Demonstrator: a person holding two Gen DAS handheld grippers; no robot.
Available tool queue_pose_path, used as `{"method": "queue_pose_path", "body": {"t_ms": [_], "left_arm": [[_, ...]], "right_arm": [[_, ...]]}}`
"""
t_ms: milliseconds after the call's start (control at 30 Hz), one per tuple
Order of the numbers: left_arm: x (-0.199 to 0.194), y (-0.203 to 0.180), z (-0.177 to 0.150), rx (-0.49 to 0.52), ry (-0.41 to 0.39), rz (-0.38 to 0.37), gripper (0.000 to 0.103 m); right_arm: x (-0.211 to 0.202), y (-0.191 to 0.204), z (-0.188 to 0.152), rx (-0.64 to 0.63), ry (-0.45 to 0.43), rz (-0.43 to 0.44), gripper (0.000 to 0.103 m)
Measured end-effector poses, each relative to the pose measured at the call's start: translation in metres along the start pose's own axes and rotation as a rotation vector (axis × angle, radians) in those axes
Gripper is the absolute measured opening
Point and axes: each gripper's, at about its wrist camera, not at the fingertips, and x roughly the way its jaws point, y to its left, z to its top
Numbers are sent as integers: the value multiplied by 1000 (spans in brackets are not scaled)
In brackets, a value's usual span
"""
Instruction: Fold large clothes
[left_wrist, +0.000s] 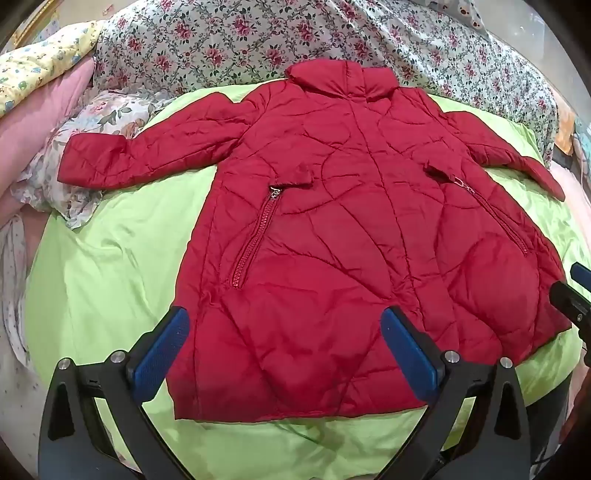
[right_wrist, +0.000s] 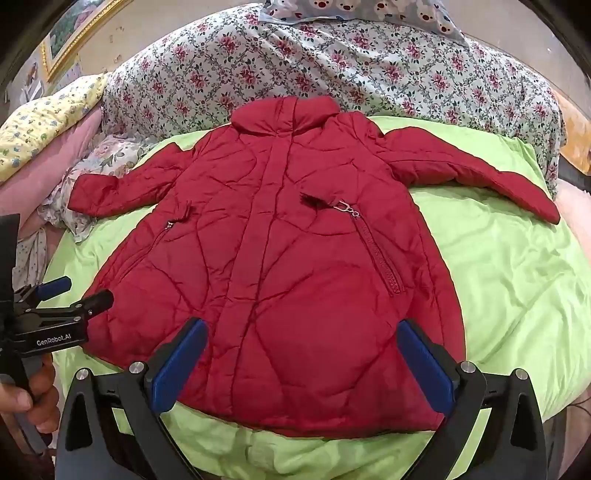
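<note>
A: So, where is the red jacket now?

B: It lies flat on the green sheet of the bed, front side up. The collar points away from the person and the hem is at the near edge. Both sleeves are spread out to the sides.

A: And the claws, do they hold something?

B: No. The left claw is released, its blue pads wide apart, and it hangs over the hem on the left part of the jacket. The right claw is also released and empty, over the hem more to the right. I cannot tell if the pads touch the cloth.

A: Which relation matters for the next move?

B: The long axis of the jacket runs from the hem near the claws to the collar far away. The sleeves lie across this axis. The left sleeve reaches toward the floral pillow and is nearer to the left claw. The right sleeve is nearer to the right claw.

A: So each claw takes its own side?

B: I think so. Probably the sleeves are folded inward first, and then the hem goes up toward the collar. The quilted cloth looks slippery, so a grip may slide
</note>
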Motion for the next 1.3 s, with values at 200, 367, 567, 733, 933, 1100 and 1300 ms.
{"method": "queue_pose_path", "body": {"t_ms": [200, 367, 567, 733, 933, 1100, 1300], "left_arm": [[1, 1, 1, 0, 2, -11, 103], [0, 1, 1, -7, 7, -16, 103], [0, 0, 0, -8, 5, -16, 103], [0, 0, 0, -7, 6, -15, 103], [-4, 6, 3, -9, 11, -20, 103], [-3, 5, 2, -5, 6, -14, 103], [6, 3, -1, 17, -5, 20, 103]], "right_arm": [[-1, 2, 1, 0, -2, 3, 103], [-2, 3, 3, 1, -1, 3, 103], [-3, 4, 2, 1, -2, 5, 103], [-3, 6, 2, 2, -2, 6, 103], [-3, 6, 2, 3, -1, 7, 103], [-3, 6, 3, 6, 1, 7, 103], [-1, 6, 5, 7, 8, 11, 103]]}}
